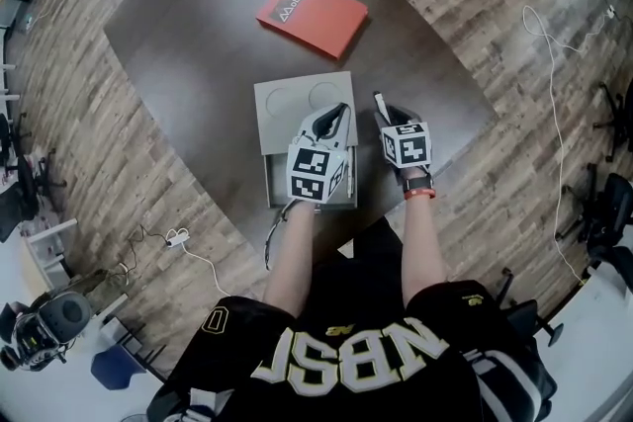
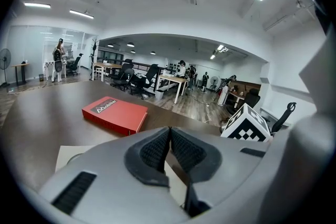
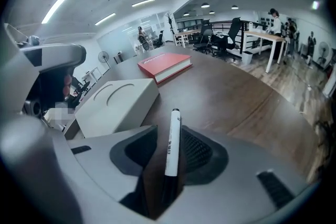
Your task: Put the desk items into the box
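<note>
While the left tongs (image 1: 339,114) lie flatter, the right tongs (image 1: 383,112) pitch downward.

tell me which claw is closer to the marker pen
Right. The right claw has the marker pen lying between its open jaws, just right of the grey box. The left claw is shut, over the box, off to the pen's left.
</note>
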Action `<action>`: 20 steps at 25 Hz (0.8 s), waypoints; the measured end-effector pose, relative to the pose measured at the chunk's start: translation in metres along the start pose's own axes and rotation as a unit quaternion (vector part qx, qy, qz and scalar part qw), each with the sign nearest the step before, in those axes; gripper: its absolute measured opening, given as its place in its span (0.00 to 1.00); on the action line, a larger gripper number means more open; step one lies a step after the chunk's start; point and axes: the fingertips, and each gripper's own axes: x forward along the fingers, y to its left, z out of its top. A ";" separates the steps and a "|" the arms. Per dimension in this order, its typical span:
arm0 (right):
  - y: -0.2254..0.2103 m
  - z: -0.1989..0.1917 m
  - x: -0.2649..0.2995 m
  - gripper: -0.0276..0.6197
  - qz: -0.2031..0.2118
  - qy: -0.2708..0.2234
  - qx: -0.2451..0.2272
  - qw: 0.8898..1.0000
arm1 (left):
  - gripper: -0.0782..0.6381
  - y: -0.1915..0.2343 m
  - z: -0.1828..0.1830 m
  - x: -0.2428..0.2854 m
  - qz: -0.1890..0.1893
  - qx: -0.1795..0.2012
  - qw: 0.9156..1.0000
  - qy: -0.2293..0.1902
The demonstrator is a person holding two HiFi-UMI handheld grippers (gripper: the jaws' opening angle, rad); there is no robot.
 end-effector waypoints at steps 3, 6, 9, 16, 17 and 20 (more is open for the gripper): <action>-0.001 -0.003 0.009 0.27 -0.002 0.008 -0.007 1.000 | 0.14 0.002 -0.005 0.001 0.003 -0.001 1.000 0.006; -0.002 -0.006 0.016 0.26 -0.011 0.016 -0.022 1.000 | 0.14 0.006 -0.012 0.000 0.007 -0.004 1.000 0.011; -0.006 -0.010 0.020 0.20 -0.038 0.019 -0.028 0.999 | 0.14 0.011 -0.015 -0.004 0.012 -0.005 1.000 0.013; -0.011 -0.013 0.015 0.16 -0.077 0.019 -0.026 0.996 | 0.14 0.015 -0.008 -0.018 0.020 -0.001 1.000 0.004; -0.010 -0.012 0.014 0.16 -0.077 0.016 -0.021 0.997 | 0.14 0.015 -0.007 -0.021 0.020 -0.001 1.000 0.002; -0.004 -0.012 0.007 0.16 -0.073 0.010 -0.018 0.997 | 0.14 0.017 -0.007 -0.031 0.022 0.006 1.000 0.000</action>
